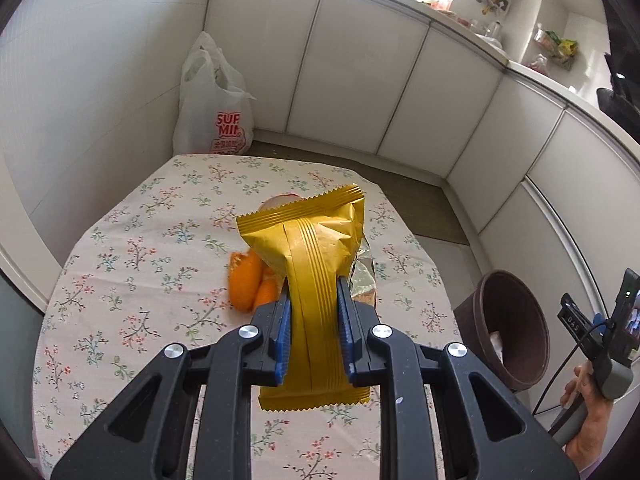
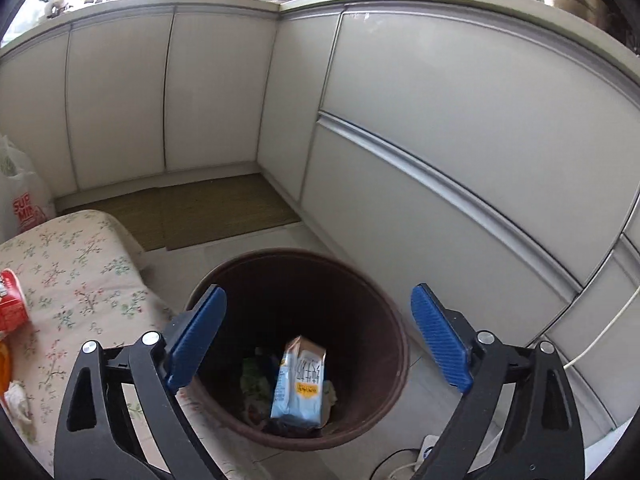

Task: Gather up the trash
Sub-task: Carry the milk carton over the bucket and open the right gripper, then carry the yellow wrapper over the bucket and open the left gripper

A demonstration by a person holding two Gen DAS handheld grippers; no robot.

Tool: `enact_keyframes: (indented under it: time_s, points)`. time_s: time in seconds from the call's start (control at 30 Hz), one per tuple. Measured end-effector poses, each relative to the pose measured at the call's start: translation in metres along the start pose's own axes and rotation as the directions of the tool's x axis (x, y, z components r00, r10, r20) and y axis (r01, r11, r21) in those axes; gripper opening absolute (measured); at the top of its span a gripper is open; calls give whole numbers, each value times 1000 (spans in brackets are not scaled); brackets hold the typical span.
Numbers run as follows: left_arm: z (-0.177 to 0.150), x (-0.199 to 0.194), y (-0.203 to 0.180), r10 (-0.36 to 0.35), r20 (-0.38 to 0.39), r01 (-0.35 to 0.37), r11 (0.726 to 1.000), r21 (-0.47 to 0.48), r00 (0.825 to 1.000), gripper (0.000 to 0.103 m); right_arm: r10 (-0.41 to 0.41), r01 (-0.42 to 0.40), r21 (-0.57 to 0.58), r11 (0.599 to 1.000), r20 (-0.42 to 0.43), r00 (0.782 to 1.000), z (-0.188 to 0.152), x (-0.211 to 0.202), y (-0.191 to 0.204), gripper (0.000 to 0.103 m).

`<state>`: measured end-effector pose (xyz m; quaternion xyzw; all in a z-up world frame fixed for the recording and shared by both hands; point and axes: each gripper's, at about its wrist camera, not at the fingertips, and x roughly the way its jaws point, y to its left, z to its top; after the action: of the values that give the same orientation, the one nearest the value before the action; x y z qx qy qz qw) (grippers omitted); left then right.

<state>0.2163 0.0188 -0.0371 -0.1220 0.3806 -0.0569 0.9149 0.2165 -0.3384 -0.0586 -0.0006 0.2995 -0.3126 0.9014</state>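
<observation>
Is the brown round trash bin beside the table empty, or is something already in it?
Not empty: a light-blue carton and other scraps lie at the bottom of the brown round bin.

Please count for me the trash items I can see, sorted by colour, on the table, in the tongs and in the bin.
Yellow wrapper, in the left tongs: 1
Orange peel pieces: 2
Red cup: 1
Light blue carton, in the brown bin: 1
Total: 5

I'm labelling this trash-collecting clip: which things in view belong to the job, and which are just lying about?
Job:
- yellow foil snack wrapper, clamped in the left gripper
- orange peels
- brown round bin
- pale blue carton in it
- right gripper, open, empty

Lying about:
- white plastic shopping bag
- floral tablecloth
- white cabinets
</observation>
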Motion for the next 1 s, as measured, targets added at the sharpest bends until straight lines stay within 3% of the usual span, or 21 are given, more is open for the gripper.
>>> enact_keyframes:
  time_s: [0.23,0.5,0.7,0.8,0.93,1.0]
  points:
    - [-9,25,-78,-118,-27,120,988,101,993,21,-65,65,-15,998,38,997,10,-6,-50,96]
    - [-8,55,-206,-258,-106,275,940,202,960,21,-61,68,102,993,-66,996,7,13,-121,96]
    - [-11,66,-282,-311,-128,336,898,283,942,24,-80,102,179,979,-127,989,-2,33,-158,96]
    - [-16,80,-300,-318,-182,360,888,287,930,31,-63,99,229,969,-159,985,-8,42,-170,96]
    - [-19,87,-296,-292,-195,336,906,258,936,54,-51,86,220,972,-163,985,-10,45,-166,96]
    - [-22,90,-289,-267,-203,314,917,248,942,59,-45,77,210,975,-156,987,-10,42,-164,96]
